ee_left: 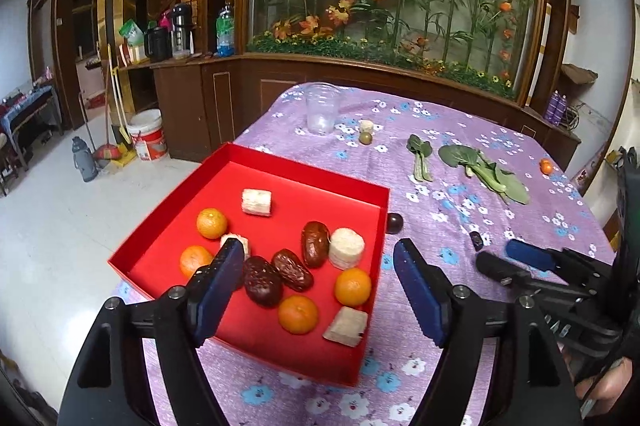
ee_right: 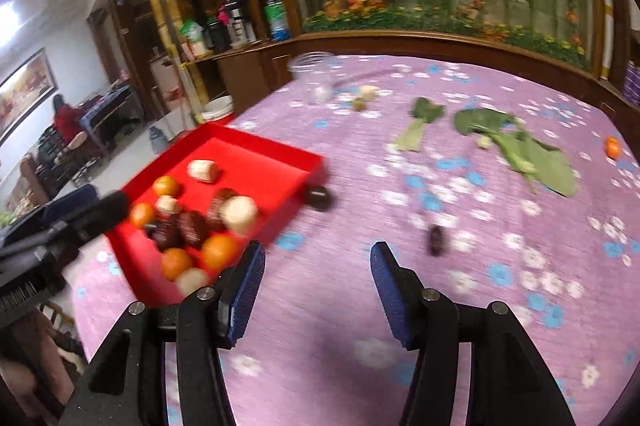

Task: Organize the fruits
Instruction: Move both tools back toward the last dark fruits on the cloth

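Table under purple floral cloth. Directly on it: red box at left edge; clear plastic cup at far side; pale chunk touching green fruit; two leafy greens; one orange far right; dark round fruit beside box; small dark date.

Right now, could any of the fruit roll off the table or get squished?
Maybe. The little orange sits alone near the table's far edge, so a nudge could roll it off. The round dark fruit rests right against the red box, so bumping the box might send it rolling. The small dark date lies just ahead of the open right gripper; closing too hard could squash it.
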Tool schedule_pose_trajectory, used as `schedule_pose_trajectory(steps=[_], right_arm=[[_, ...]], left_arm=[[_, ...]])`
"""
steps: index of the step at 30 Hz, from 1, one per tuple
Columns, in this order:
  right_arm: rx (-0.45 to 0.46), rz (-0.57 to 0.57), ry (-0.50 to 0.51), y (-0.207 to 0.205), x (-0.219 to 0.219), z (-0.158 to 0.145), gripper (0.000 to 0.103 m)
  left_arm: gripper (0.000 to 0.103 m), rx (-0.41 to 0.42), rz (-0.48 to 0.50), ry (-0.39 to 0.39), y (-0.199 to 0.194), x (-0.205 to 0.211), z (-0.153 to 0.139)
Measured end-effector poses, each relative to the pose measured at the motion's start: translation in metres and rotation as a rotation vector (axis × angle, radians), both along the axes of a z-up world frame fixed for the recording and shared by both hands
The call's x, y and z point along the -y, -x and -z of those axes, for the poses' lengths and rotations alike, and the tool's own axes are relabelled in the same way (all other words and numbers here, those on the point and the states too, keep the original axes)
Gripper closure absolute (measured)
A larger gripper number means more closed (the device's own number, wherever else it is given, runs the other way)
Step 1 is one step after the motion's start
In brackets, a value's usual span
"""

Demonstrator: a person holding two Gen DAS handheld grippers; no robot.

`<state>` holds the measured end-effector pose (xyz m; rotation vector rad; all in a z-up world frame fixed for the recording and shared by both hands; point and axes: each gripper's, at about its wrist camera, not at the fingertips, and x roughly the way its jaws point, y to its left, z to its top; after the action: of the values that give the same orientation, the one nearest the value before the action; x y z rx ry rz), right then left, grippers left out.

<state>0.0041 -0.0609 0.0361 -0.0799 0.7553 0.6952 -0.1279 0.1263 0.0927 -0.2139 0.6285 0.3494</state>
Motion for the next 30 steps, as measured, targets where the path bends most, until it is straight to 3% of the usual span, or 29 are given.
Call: schedule_pose_trajectory(steps=[6, 10, 16, 20, 27, 30], right_arm=[[-0.07, 0.134, -0.006, -0.032, 0.054, 0.017, 0.043], [-0.078, 0.139, 0.004, -0.04, 0.056, 0.022, 0.043], [-0.051, -0.072, 0.018, -0.041, -0.006, 0.026, 0.043], [0.01, -0.2, 0.079, -0.048, -0.054, 0.031, 0.043], [0.045, -0.255, 0.188, -0.063, -0.098, 0.048, 0.044], [0.065, -0.274, 0.218, -0.064, -0.109, 0.053, 0.058]], left_arm=[[0.026, -0.029, 0.03, 0.043, -0.013, 0.009, 0.011], [0.026, -0.043, 0.068, 0.05, -0.023, 0.019, 0.017], [0.026, -0.037, 0.068, 0.088, -0.025, 0.011, 0.02], [0.026, -0.037, 0.062, 0.12, -0.024, 0.001, 0.023], [0.026, -0.034, 0.046, 0.171, -0.024, -0.019, 0.032], [0.026, -0.05, 0.049, 0.202, -0.03, -0.023, 0.04]])
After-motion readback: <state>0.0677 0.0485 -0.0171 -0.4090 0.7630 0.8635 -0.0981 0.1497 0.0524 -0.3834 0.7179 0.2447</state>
